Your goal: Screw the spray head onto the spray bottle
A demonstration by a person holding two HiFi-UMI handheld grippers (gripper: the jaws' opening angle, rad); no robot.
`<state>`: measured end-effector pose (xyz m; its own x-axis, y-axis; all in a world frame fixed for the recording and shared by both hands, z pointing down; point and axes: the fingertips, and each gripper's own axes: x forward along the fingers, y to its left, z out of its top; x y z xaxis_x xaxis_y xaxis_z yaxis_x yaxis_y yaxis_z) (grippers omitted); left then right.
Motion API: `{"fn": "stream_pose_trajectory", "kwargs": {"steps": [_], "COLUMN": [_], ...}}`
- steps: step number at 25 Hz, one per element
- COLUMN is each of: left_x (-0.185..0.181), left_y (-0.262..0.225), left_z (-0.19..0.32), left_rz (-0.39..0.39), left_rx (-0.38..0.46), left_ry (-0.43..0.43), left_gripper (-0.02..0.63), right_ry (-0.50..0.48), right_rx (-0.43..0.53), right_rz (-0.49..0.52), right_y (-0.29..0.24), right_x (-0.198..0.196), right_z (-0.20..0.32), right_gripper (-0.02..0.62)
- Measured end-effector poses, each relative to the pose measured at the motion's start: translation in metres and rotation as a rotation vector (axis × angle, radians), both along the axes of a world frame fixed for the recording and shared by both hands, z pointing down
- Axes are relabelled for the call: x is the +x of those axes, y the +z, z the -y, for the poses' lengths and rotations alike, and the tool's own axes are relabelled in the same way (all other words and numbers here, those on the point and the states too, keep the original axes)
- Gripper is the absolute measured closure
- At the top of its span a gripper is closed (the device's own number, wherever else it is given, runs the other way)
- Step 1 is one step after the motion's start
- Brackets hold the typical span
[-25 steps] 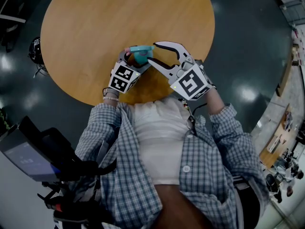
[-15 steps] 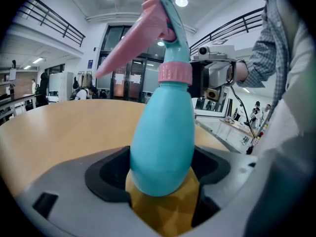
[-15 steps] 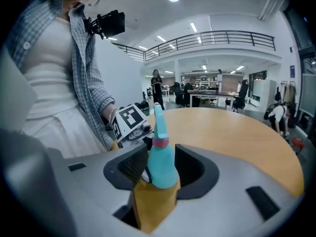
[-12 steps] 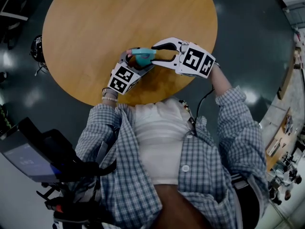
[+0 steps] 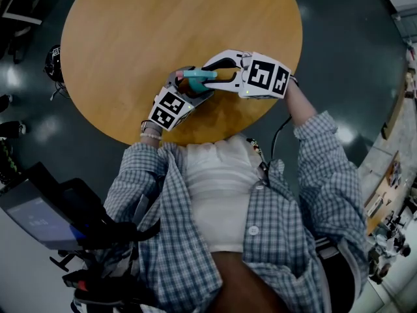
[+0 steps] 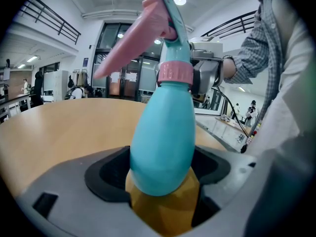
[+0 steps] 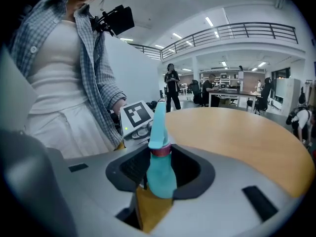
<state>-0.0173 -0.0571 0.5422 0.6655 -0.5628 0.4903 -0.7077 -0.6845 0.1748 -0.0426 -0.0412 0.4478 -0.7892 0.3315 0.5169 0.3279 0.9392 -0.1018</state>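
Observation:
A teal spray bottle [image 6: 163, 142] stands tilted above the round wooden table [image 5: 130, 31], with my left gripper [image 5: 189, 85] shut on its lower body. The spray head, with its pink trigger [image 6: 133, 43], sits on the neck at a pink collar [image 6: 174, 73]. My right gripper [image 5: 208, 74] comes in from the right and straddles the bottle's top [image 5: 195, 75]. Its jaws have just been closing with the bottle [image 7: 160, 174] between them. A thin dark gap still shows on one side, so the pads do not clamp it.
The table's near edge lies just under both grippers, against the person's checked shirt [image 5: 287, 227]. A black device [image 5: 39, 214] hangs at the lower left. A dark object [image 5: 53, 60] rests on the floor left of the table. People stand far behind [image 7: 173, 88].
My right gripper has swung from the person's side round to the right of the bottle, dropped a little, and its jaws have narrowed around the top. The left gripper and bottle stayed put.

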Motion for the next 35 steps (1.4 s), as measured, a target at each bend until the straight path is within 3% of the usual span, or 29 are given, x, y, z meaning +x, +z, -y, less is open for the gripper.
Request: {"fn": "stream_pose_trajectory", "kwargs": {"steps": [5, 9, 16, 19, 21, 24, 28, 35], "left_x": [-0.001, -0.002, -0.003, -0.003, -0.003, -0.003, -0.001, 0.002], "left_y": [-0.001, -0.001, 0.002, 0.003, 0.003, 0.003, -0.003, -0.001], "left_z": [0.0, 0.001, 0.005, 0.005, 0.006, 0.006, 0.009, 0.003], "left_rz": [-0.002, 0.0, -0.001, 0.002, -0.001, 0.0, -0.009, -0.007], "left_rx": [0.004, 0.011, 0.021, 0.019, 0.02, 0.017, 0.029, 0.017], "left_ry": [-0.007, -0.029, -0.09, -0.113, -0.12, -0.113, -0.11, -0.042], "left_gripper": [0.222, 0.222, 0.222, 0.222, 0.222, 0.222, 0.222, 0.222], "right_ry": [0.112, 0.341, 0.806, 0.923, 0.952, 0.922, 0.768, 0.295], "right_rx": [0.092, 0.147, 0.124, 0.157, 0.172, 0.134, 0.098, 0.03], "right_rz": [0.039, 0.09, 0.136, 0.112, 0.105, 0.115, 0.101, 0.045], "right_y": [-0.002, -0.003, -0.002, -0.001, -0.001, 0.0, 0.002, -0.004], "right_x": [-0.002, -0.001, 0.003, 0.003, 0.002, 0.003, 0.008, 0.018], "right_z": [-0.002, 0.0, 0.007, 0.007, 0.008, 0.009, 0.008, -0.002], "right_gripper": [0.474, 0.474, 0.474, 0.474, 0.474, 0.474, 0.455, 0.433]}}
